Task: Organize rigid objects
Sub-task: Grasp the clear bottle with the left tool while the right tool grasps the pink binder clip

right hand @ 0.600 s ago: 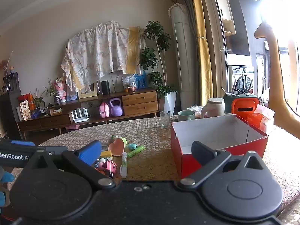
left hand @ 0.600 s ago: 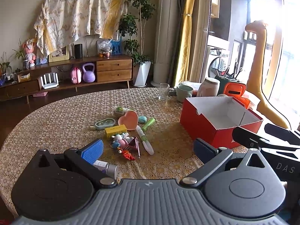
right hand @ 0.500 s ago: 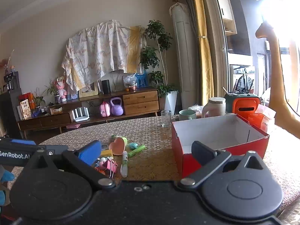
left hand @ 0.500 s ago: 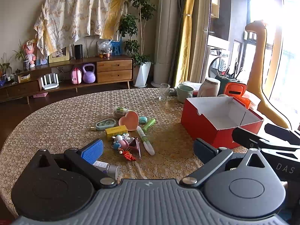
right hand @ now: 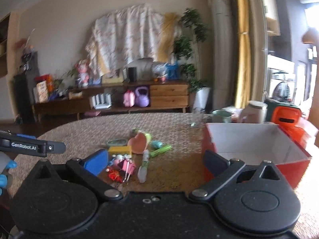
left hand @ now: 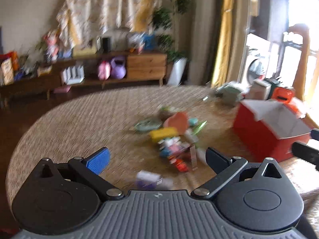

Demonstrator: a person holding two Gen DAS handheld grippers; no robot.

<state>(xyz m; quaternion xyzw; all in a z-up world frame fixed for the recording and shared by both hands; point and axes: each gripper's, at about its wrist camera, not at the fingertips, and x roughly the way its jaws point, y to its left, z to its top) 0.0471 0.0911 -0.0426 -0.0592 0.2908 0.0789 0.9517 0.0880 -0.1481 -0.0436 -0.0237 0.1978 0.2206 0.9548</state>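
Observation:
A pile of small rigid items lies mid-table: a pink heart-shaped case [right hand: 137, 142], a yellow block [right hand: 119, 150], a green marker [right hand: 160, 151], a white tube [right hand: 144, 166], an oval tin [right hand: 116, 143] and small toys [right hand: 121, 164]. The pile also shows, blurred, in the left wrist view [left hand: 171, 137], with a small purple-labelled tube [left hand: 149, 180] nearest. An open red box [right hand: 255, 149] with a white inside stands to the right, and shows in the left wrist view [left hand: 273, 127]. My left gripper [left hand: 157, 157] and right gripper [right hand: 155, 161] are open and empty, short of the pile.
A glass [right hand: 196, 117], a green mug [right hand: 221, 116], a white jar [right hand: 254, 111] and an orange container [right hand: 287, 115] stand at the table's far right. A wooden sideboard [right hand: 139, 97] lines the far wall. The left gripper's body shows at the left of the right wrist view [right hand: 30, 146].
Both grippers have swung left, the left one fast enough to blur its view; pile and red box have shifted right in both views. Both stay open. No object moved.

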